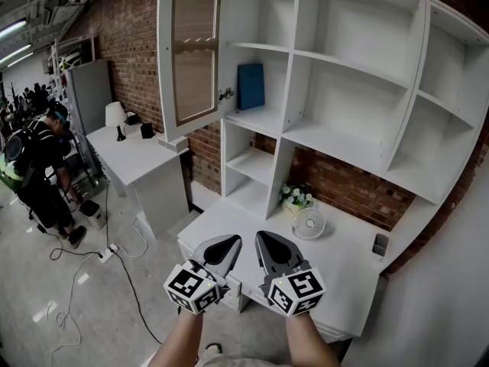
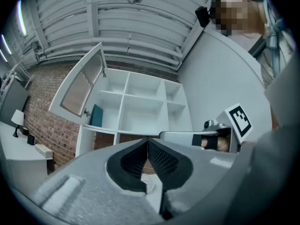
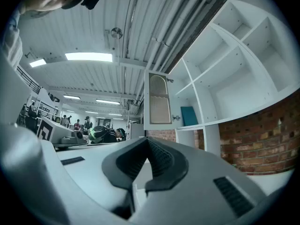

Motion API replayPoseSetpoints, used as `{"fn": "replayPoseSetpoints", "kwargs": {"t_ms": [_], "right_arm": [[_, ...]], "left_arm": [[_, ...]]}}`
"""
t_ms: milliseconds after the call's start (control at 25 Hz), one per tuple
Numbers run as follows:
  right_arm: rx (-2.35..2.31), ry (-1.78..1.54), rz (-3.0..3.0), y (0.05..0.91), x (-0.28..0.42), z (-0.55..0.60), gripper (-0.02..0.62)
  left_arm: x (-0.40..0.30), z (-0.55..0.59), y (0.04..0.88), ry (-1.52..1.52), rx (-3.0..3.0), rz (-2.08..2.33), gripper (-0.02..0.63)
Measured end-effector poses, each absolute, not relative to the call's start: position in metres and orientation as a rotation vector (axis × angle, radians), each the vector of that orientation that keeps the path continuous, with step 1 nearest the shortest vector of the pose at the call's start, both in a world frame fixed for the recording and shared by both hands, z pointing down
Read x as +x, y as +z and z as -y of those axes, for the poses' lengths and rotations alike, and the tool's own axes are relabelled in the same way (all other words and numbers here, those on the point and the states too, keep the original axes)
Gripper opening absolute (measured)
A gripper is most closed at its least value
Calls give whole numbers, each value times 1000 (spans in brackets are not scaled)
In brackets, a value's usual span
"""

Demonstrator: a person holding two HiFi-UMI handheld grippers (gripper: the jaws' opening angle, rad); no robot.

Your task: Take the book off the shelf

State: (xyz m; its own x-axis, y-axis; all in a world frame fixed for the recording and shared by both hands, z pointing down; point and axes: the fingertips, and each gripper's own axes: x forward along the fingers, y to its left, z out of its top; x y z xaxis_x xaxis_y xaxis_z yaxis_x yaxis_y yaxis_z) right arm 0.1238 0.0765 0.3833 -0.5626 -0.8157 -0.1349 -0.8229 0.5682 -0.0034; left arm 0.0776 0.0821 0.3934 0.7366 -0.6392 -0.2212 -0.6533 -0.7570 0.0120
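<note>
Book [image 1: 250, 86]: quantity and location?
– One, blue, upright in the upper left compartment of the white shelf unit [image 1: 336, 140], just right of the one open door [image 1: 193, 48]. Nothing touches it.

Tongs?
– Two. Left tongs [image 1: 228, 243]: pressed together at the tips, nothing pinched. Right tongs [image 1: 266, 241]: likewise pressed together, nothing between them.

Pose?
– Side by side, near each other but apart, low in front of the counter [image 1: 344, 262], with their tips aimed toward the shelves and well apart from the book. One left forearm [image 1: 179, 342] and one right forearm [image 1: 312, 341] enter at the bottom edge.

Counter contents?
– One small white fan [image 1: 309, 224]. One bunch of flowers [image 1: 295, 196] just behind it. One small dark container [image 1: 380, 244] at the right end, kind not legible.

Entries by view?
– Head view only: flowers, container, and a second counter [image 1: 130, 159] carrying one lamp [image 1: 114, 118]. Left gripper view only: the right tongs from the side, with their marker cube [image 2: 239, 119]. The right gripper view shows several distant people [image 3: 101, 134] that the left gripper view does not. The book appears in all three.
</note>
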Motion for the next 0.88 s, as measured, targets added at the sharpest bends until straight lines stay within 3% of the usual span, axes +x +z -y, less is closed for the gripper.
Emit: {"fn": "replayPoseSetpoints", "kwargs": {"t_ms": [880], "right_arm": [[-1402, 118, -2674, 383, 129, -73, 17]], "left_arm": [[87, -80, 391, 321, -2858, -1075, 9]]}}
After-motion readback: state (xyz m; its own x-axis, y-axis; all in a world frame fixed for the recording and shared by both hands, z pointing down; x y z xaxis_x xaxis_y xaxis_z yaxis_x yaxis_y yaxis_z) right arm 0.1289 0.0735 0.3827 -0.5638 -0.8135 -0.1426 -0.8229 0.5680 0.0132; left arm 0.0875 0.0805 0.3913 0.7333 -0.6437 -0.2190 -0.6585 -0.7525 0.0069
